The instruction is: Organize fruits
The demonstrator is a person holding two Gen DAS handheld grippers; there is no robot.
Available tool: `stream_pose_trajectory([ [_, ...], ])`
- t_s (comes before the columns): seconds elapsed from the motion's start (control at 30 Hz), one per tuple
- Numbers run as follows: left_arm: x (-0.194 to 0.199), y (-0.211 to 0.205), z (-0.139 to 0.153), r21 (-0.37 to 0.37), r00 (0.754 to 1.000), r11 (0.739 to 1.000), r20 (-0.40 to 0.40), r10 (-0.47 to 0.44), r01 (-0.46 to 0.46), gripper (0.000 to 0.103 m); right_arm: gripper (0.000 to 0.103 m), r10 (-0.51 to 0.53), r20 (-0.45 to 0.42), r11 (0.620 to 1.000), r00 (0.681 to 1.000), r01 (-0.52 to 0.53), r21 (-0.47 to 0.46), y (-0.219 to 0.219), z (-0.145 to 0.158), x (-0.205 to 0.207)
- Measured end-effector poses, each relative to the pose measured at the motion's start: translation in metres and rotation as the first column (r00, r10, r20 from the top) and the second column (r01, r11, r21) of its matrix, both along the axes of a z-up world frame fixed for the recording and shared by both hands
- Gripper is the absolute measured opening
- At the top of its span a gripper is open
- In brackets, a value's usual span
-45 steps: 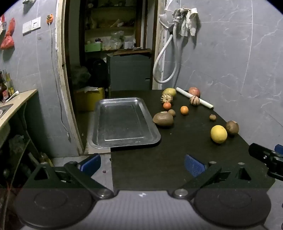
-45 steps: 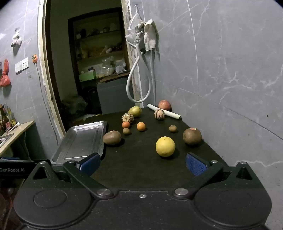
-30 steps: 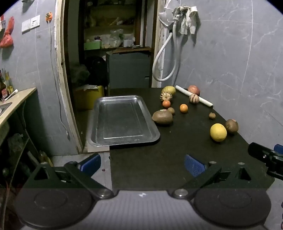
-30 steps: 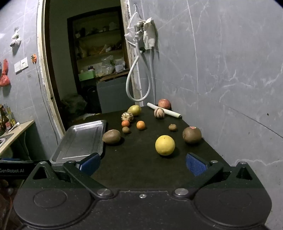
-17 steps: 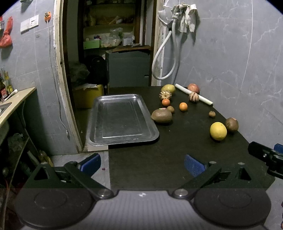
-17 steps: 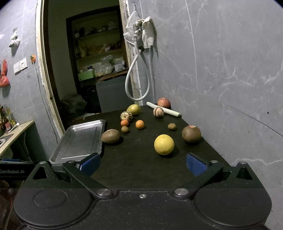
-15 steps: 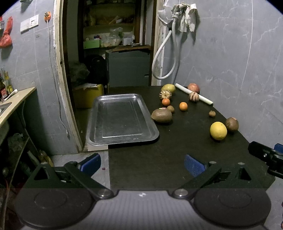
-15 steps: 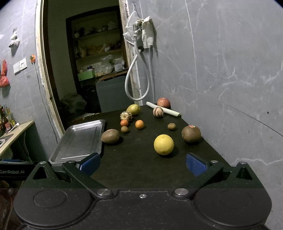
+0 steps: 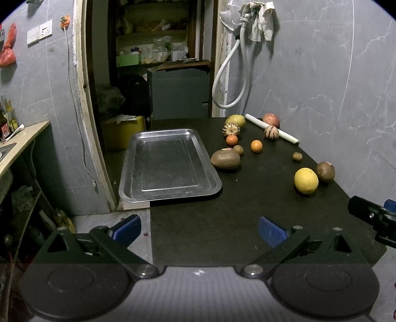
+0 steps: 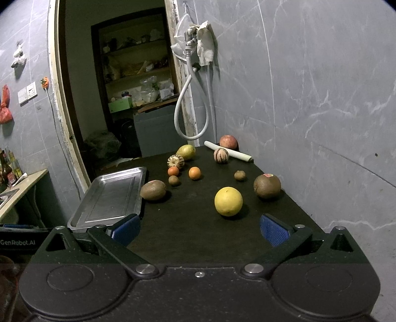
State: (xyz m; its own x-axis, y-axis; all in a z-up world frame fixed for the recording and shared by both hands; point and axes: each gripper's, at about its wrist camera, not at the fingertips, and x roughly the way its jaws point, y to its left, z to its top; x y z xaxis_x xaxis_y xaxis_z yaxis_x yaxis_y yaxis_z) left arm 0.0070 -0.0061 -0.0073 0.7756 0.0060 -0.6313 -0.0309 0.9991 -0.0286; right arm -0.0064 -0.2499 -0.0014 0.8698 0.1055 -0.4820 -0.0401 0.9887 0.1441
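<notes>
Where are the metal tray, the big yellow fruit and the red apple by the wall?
metal tray (image 9: 170,193), left wrist view, near rim.
big yellow fruit (image 10: 228,201), right wrist view, middle of its skin.
red apple (image 10: 228,141), right wrist view, front face.

Tray left; fruits apparently scattered right on table.

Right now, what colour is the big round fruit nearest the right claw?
Yellow. The round fruit shows best in the right wrist view.

Hose, rag on wall
</notes>
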Motion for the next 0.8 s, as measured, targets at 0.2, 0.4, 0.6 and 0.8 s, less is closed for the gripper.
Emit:
stream_pose_trajectory([
  [0.2, 0.002, -0.001, 0.000, 0.006, 1.000, 1.000, -0.008, 0.001, -0.001, 0.102, 0.103, 0.002, 0.000, 1.000, 1.000, -0.002, 0.003, -0.001, -0.007, 0.002],
  [0.4, 0.004, -0.001, 0.001, 0.015, 1.000, 1.000, -0.013, 0.001, -0.001, 0.102, 0.103, 0.002, -0.001, 1.000, 1.000, -0.002, 0.008, -0.001, -0.006, 0.003],
  [0.6, 0.007, -0.002, 0.001, 0.019, 1.000, 1.000, -0.018, -0.006, 0.006, 0.102, 0.103, 0.001, -0.001, 1.000, 1.000, -0.001, 0.014, 0.004, -0.012, 0.007],
  [0.8, 0.012, -0.001, -0.001, 0.000, 0.999, 1.000, -0.047, -0.019, 0.019, 0.102, 0.103, -0.005, -0.019, 1.000, 1.000, 0.006, 0.029, 0.004, -0.012, 0.008],
])
